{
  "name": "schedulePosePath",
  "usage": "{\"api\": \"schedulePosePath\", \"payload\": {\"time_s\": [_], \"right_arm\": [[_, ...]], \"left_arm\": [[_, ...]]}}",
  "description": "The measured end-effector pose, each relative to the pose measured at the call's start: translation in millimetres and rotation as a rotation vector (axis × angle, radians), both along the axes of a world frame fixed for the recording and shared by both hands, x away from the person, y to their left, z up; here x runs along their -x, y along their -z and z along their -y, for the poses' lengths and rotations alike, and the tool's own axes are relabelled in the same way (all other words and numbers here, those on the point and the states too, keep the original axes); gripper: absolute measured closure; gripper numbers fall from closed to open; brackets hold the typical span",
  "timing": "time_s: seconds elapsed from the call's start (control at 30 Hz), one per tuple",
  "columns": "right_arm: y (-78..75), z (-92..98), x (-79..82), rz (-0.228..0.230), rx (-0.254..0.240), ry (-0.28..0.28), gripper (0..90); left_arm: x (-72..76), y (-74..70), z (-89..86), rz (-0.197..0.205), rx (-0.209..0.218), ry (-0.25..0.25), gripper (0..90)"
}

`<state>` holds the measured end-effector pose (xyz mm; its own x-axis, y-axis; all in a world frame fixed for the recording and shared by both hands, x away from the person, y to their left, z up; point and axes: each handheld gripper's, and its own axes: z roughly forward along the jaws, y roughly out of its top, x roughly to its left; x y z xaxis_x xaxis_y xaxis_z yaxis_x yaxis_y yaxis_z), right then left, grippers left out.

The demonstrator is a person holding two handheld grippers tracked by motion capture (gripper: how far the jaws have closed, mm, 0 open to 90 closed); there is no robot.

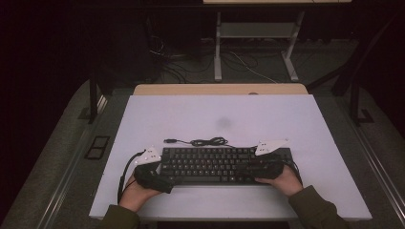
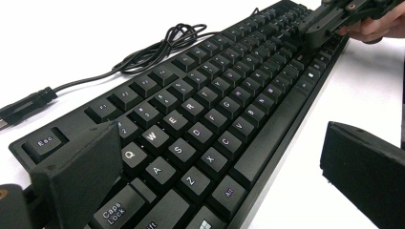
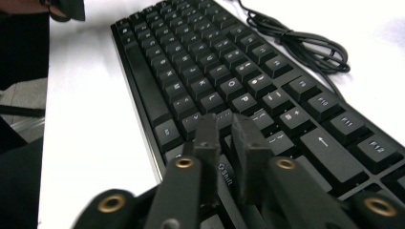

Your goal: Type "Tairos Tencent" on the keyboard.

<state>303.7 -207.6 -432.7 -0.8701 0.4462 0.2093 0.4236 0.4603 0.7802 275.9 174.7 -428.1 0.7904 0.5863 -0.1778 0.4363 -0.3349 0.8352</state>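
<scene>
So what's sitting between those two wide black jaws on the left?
The keyboard: its left end, Caps Lock and Q side, lies between the left gripper jaws in the left gripper view.

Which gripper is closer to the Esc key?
Left. The left gripper straddles the keyboard's end where the Esc key sits, one jaw right beside it. The right gripper is over the opposite end, by the Shift key.
</scene>
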Motion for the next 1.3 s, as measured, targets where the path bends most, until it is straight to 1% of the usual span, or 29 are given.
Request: {"api": "schedulePosePath", "payload": {"time_s": [0.17, 0.6, 0.7, 0.8, 1.3], "right_arm": [[1.0, 0.0, -0.3, -0.001, 0.016, -0.011, 89.2], [6.3, -3.4, 0.0, -0.005, 0.077, -0.021, 89.4], [6.7, -3.6, 0.0, -0.001, 0.079, -0.024, 89.4], [8.0, -4.3, 0.3, 0.002, 0.093, -0.024, 89.5], [8.5, -4.3, 0.3, 0.002, 0.093, -0.024, 89.5]], "left_arm": [[0.1, -0.1, 0.1, 0.000, -0.001, 0.001, 0.0], [0.1, -0.3, 0.5, 0.001, 0.000, 0.002, 0.0], [0.1, -0.3, 0.6, 0.001, 0.000, 0.001, 0.0], [0.3, -0.6, 0.9, 0.003, -0.001, 0.000, 0.0], [-4.4, -3.8, 5.6, 0.014, 0.001, -0.002, 0.0]]}}
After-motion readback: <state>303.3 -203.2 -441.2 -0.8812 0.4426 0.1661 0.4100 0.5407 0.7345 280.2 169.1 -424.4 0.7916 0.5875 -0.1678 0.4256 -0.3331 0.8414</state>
